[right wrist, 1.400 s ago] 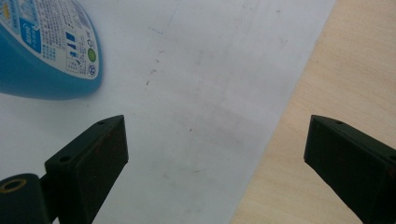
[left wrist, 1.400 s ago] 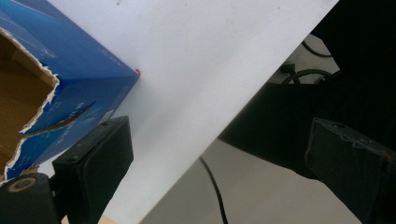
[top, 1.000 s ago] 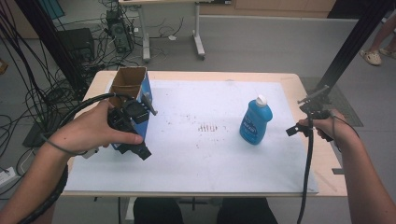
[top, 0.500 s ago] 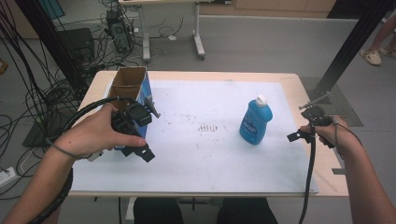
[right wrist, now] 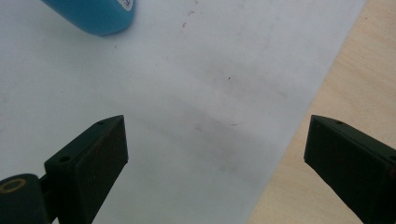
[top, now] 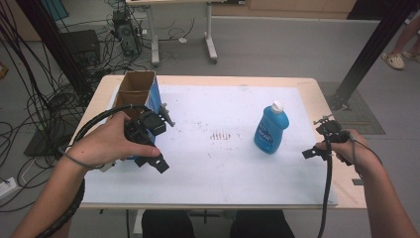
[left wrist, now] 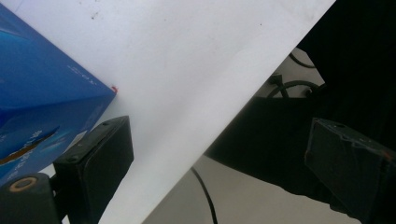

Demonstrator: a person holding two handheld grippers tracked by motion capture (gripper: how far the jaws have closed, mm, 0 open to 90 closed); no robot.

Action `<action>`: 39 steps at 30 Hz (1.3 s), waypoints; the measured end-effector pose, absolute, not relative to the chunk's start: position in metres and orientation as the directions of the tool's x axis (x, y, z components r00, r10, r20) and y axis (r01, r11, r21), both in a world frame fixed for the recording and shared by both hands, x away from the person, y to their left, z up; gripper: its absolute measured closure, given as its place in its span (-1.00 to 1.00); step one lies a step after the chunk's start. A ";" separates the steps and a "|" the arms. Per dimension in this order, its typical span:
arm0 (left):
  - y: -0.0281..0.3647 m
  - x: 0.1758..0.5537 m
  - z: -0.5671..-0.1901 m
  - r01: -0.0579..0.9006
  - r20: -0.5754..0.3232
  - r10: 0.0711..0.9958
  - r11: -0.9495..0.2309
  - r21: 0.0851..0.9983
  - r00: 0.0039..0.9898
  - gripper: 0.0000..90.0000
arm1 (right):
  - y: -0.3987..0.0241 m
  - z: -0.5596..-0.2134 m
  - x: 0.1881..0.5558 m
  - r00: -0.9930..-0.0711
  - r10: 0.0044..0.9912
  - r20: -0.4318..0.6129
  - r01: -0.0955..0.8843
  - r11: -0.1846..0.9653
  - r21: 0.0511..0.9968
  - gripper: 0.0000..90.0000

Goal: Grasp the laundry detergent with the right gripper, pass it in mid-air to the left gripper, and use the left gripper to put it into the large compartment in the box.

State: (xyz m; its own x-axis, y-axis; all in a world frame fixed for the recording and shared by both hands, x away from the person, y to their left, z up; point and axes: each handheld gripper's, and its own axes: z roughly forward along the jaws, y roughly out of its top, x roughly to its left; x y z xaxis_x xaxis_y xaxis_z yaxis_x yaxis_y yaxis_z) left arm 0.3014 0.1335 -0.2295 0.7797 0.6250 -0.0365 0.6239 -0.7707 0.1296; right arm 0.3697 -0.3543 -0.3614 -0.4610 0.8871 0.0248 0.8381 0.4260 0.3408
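Note:
An open-topped blue carton (top: 148, 94) stands at the left of the white sheet (top: 213, 168). My left gripper (top: 154, 161) is held by a hand against the carton's near side and points down. In the left gripper view its jaws (left wrist: 217, 128) stand wide apart with nothing between them, and the carton (left wrist: 42, 107) lies just beside the left jaw. A blue bottle (top: 271, 130) with a white cap stands upright right of centre. My right gripper (top: 317, 148) hovers to the right of the bottle. Its jaws (right wrist: 215, 121) are open over the sheet's edge, and the bottle's base (right wrist: 93, 14) shows farther off.
The sheet covers most of a wooden table (top: 317, 89), whose bare wood (right wrist: 355, 93) shows along the right edge. A dark smudge (top: 220, 135) marks the sheet's middle. Cables and a desk frame (top: 148, 29) stand on the floor behind the table.
The right hand has drifted a little toward the near edge of the table with its gripper. The left hand and gripper stay beside the carton.

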 end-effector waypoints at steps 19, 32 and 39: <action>0.118 0.304 -0.234 0.603 -0.048 0.603 -0.786 0.137 0.796 -0.82 | -0.335 -0.371 0.355 -0.495 0.868 0.037 0.821 0.453 0.347 -0.86; 0.108 0.306 -0.236 0.588 -0.046 0.588 -0.796 0.142 0.807 -0.82 | -0.321 -0.374 0.349 -0.502 0.864 0.049 0.816 0.454 0.358 -0.86; 0.105 0.306 -0.236 0.584 -0.049 0.584 -0.799 0.143 0.811 -0.82 | -0.313 -0.377 0.345 -0.510 0.859 0.052 0.810 0.459 0.365 -0.86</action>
State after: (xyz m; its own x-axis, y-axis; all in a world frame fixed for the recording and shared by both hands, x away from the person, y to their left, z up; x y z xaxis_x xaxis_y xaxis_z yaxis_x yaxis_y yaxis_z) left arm 0.3059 0.1053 -0.2363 0.8106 0.5836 -0.0493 0.5840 -0.7991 0.1431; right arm 0.3452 -0.3132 -0.3771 -0.5098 0.8587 0.0517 0.8099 0.4588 0.3653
